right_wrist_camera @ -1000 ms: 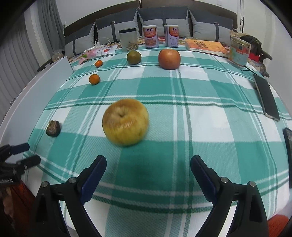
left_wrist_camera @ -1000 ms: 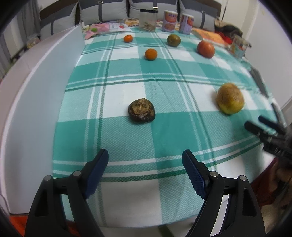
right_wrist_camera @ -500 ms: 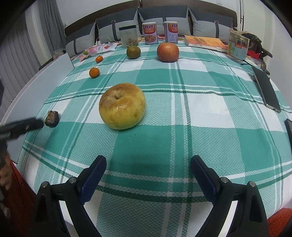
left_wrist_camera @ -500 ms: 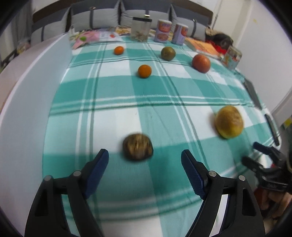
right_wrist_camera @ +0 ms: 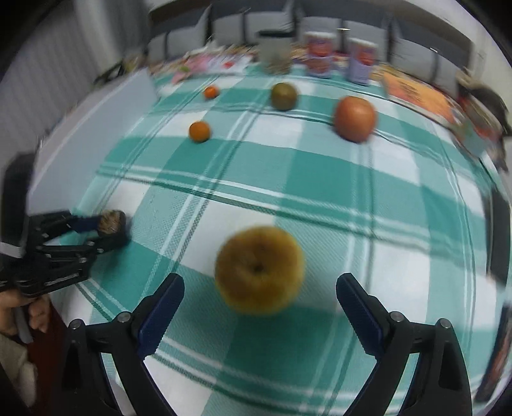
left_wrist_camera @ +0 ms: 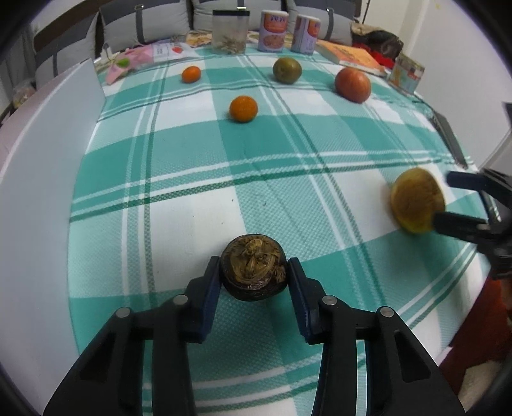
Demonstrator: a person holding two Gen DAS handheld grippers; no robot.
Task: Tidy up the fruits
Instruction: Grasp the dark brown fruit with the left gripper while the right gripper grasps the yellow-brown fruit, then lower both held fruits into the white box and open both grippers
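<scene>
A dark brown wrinkled fruit (left_wrist_camera: 252, 272) sits on the green checked cloth (left_wrist_camera: 192, 166) near its front edge. My left gripper (left_wrist_camera: 253, 262) is closing, and both pads touch the fruit's sides; the right wrist view shows the same fruit (right_wrist_camera: 110, 222) in the left gripper (right_wrist_camera: 107, 230). A big yellow fruit (right_wrist_camera: 259, 268) lies blurred just ahead of and between the wide-apart fingers of my right gripper (right_wrist_camera: 260, 284), which is open and not touching it. In the left wrist view the right gripper (left_wrist_camera: 444, 197) flanks that yellow fruit (left_wrist_camera: 412, 198).
Farther back lie two small oranges (left_wrist_camera: 243, 108) (left_wrist_camera: 191, 74), a green fruit (left_wrist_camera: 287, 69) and a red apple (left_wrist_camera: 352, 84). A jar (left_wrist_camera: 229, 32), two cans (left_wrist_camera: 272, 30) and a book (left_wrist_camera: 350, 56) line the far edge. A white board (left_wrist_camera: 48, 144) stands at the left.
My left gripper moved forward over the dark fruit and its jaws narrowed onto it. My right gripper swung toward the yellow fruit, which now lies between its fingers.
</scene>
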